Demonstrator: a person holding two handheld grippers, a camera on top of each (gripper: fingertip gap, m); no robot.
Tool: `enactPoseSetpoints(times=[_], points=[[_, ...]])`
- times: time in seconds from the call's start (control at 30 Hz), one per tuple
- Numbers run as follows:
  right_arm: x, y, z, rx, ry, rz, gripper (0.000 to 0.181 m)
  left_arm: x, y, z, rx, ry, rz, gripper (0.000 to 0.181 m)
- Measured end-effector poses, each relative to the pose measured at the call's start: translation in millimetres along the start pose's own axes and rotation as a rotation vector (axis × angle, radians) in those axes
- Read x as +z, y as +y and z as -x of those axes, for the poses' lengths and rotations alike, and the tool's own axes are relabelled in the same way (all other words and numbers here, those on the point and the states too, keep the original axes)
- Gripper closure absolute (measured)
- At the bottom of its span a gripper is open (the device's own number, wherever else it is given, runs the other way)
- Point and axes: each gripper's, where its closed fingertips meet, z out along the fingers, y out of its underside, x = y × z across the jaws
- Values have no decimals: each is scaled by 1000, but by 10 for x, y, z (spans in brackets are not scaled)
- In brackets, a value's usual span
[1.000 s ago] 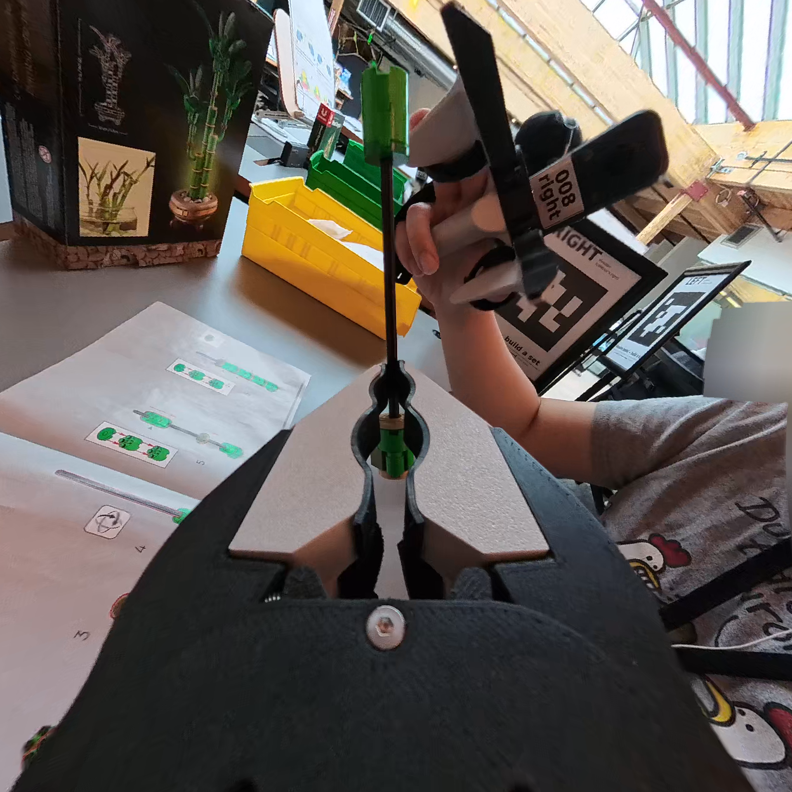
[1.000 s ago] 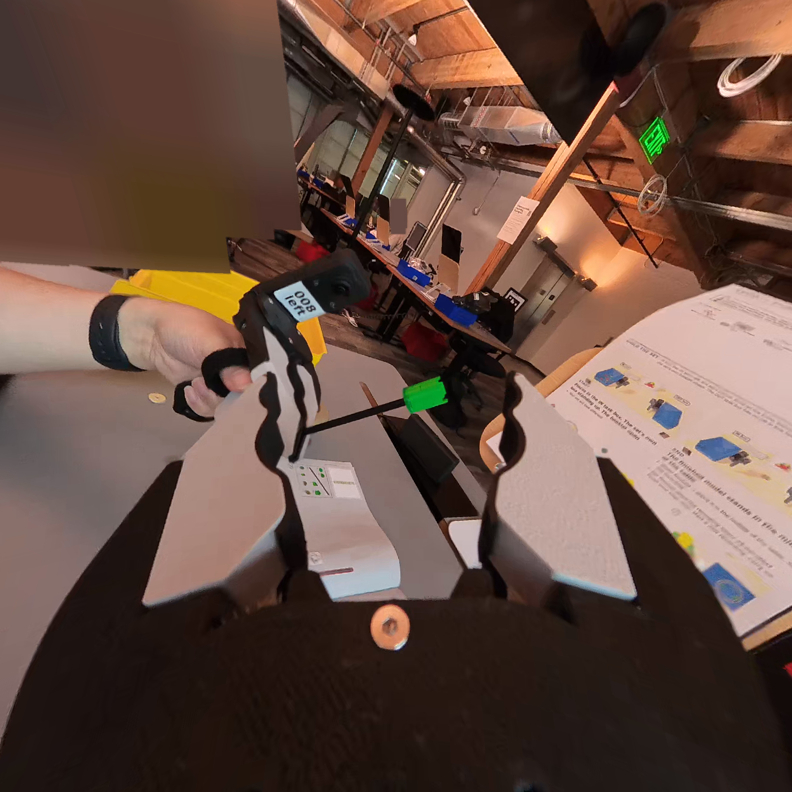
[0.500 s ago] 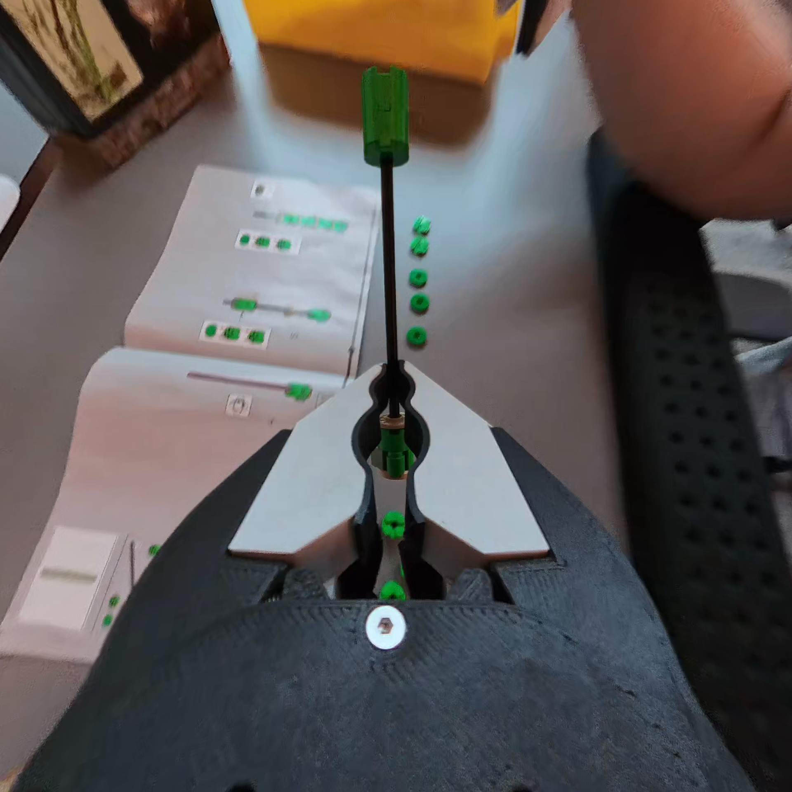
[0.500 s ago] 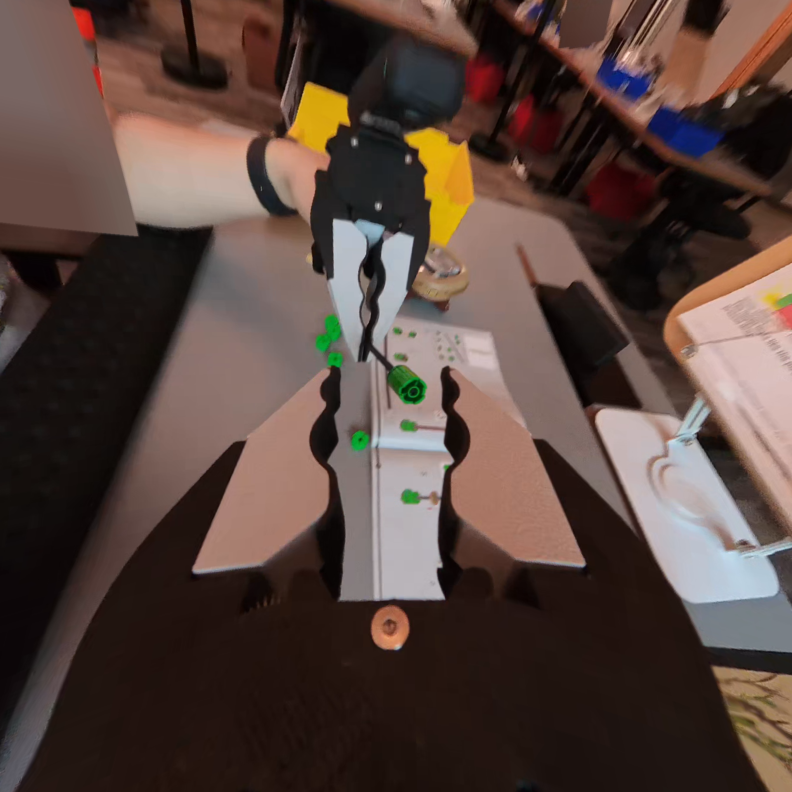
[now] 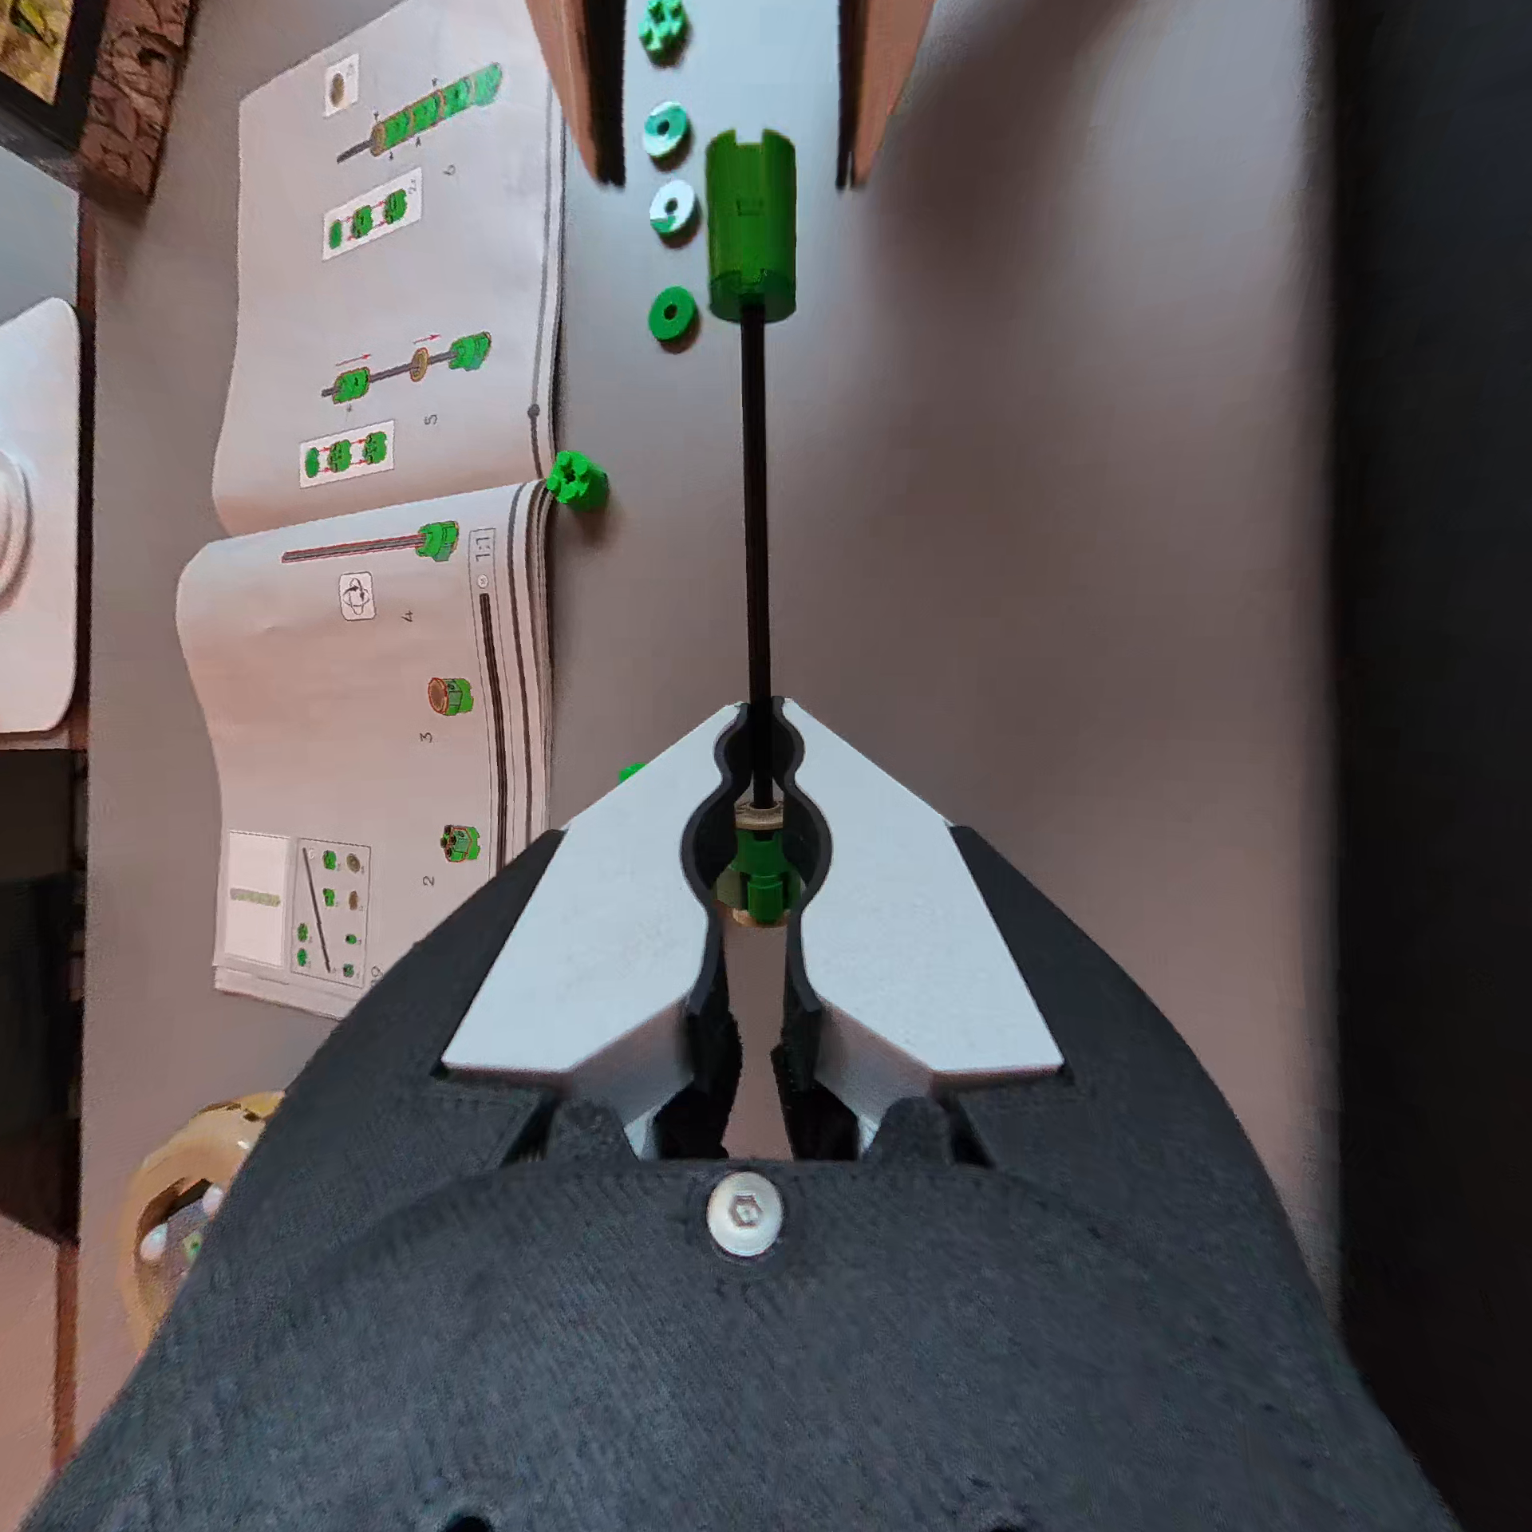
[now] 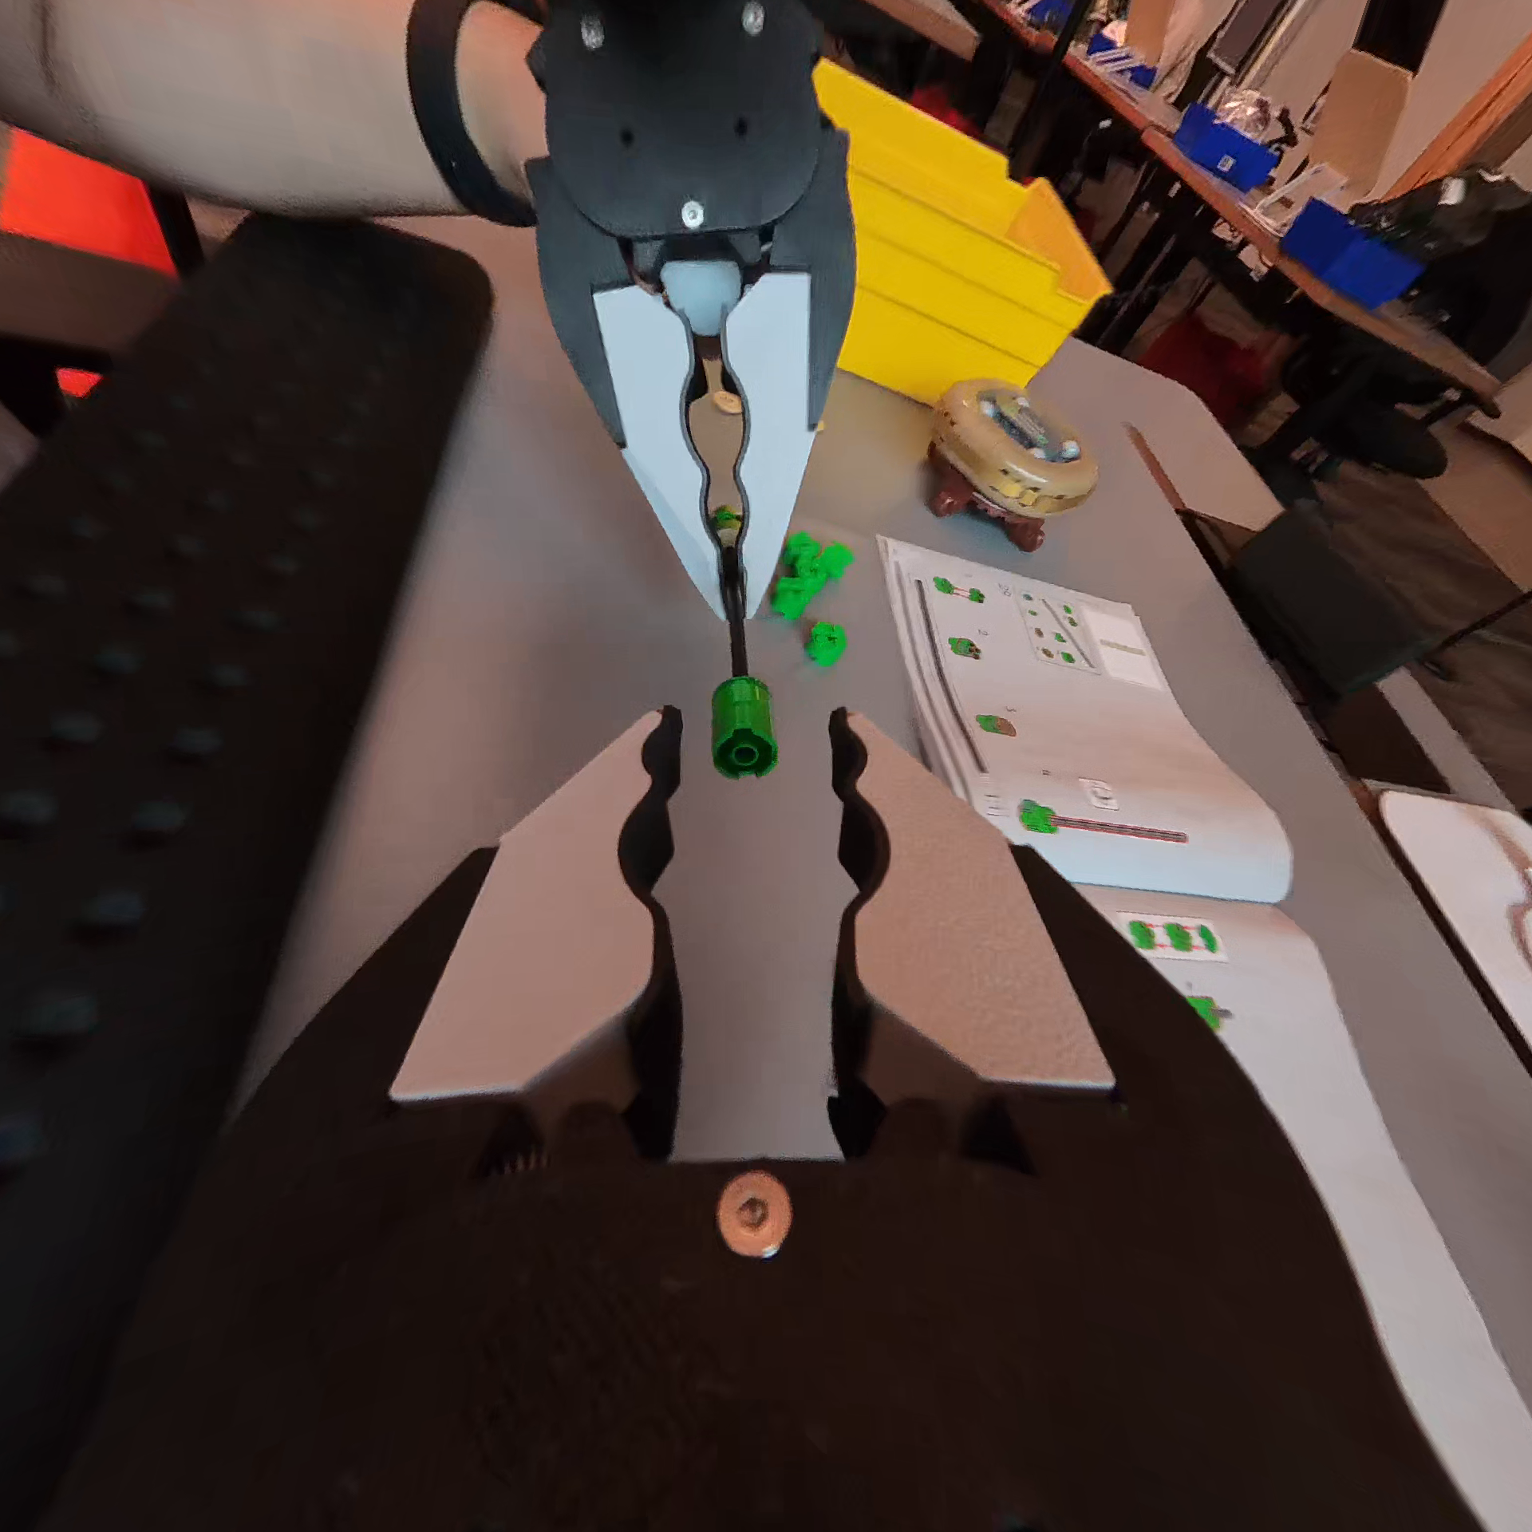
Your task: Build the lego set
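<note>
My left gripper (image 5: pixel 758 715) is shut on a long black axle (image 5: pixel 756 506) that carries a green cylinder piece (image 5: pixel 750 225) at its far end and green and tan pieces (image 5: pixel 758 870) inside the jaws. It also shows in the right wrist view (image 6: pixel 731 609), facing me. My right gripper (image 6: pixel 754 725) is open and empty; the green cylinder (image 6: pixel 742 729) lies just ahead, between its tips. In the left wrist view the right gripper's fingers (image 5: pixel 580 91) flank the cylinder. Loose green pieces (image 5: pixel 670 220) lie in a row on the grey table (image 5: pixel 1036 497).
An open instruction booklet (image 5: pixel 381 530) lies left of the axle, also seen in the right wrist view (image 6: pixel 1078 729). A tan round pot base (image 6: pixel 1011 456) and yellow bin (image 6: pixel 937 265) stand beyond. More green pieces (image 6: pixel 808 580) lie in a cluster. A black perforated seat (image 6: pixel 191 630) is at the left. The left gripper's tips are roughly 9 cm from the right gripper's.
Both grippers have swung down from pointing up at the room to over the table. The right gripper has come in around the axle's green end. The left stays shut on the axle.
</note>
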Motion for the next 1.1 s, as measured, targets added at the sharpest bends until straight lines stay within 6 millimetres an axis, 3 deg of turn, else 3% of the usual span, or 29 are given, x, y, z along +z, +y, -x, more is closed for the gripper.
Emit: enactPoseSetpoints(times=[0.13, 0.37, 0.47, 0.6, 0.7, 0.77, 0.83, 1.0, 1.1], points=[[137, 111, 201, -22, -32, 37, 163, 18, 25, -104, 36, -43, 33, 181], [168, 119, 159, -60, 41, 61, 167, -11, 42, -24, 29, -147, 19, 179], [101, 28, 118, -88, 76, 20, 167, -96, 11, 49, -56, -157, -40, 162], [16, -44, 68, -115, 115, -12, 167, -355, -103, 129, -247, -120, -235, 136], [-83, -184, 74, -137, 129, -96, 167, -638, -181, 147, -520, 31, -473, 116], [-134, -254, 76, -148, 140, -140, 167, -857, -261, 113, -702, 204, -664, 122], [-153, -304, 105, -164, 130, -175, 167, -967, -270, 71, -779, 293, -756, 135], [-114, -344, 215, -191, 82, -205, 167, -960, -223, 118, -648, 85, -650, 132], [-36, -307, 269, -201, 63, -179, 166, -871, -440, -1, -362, 11, -480, 138]])
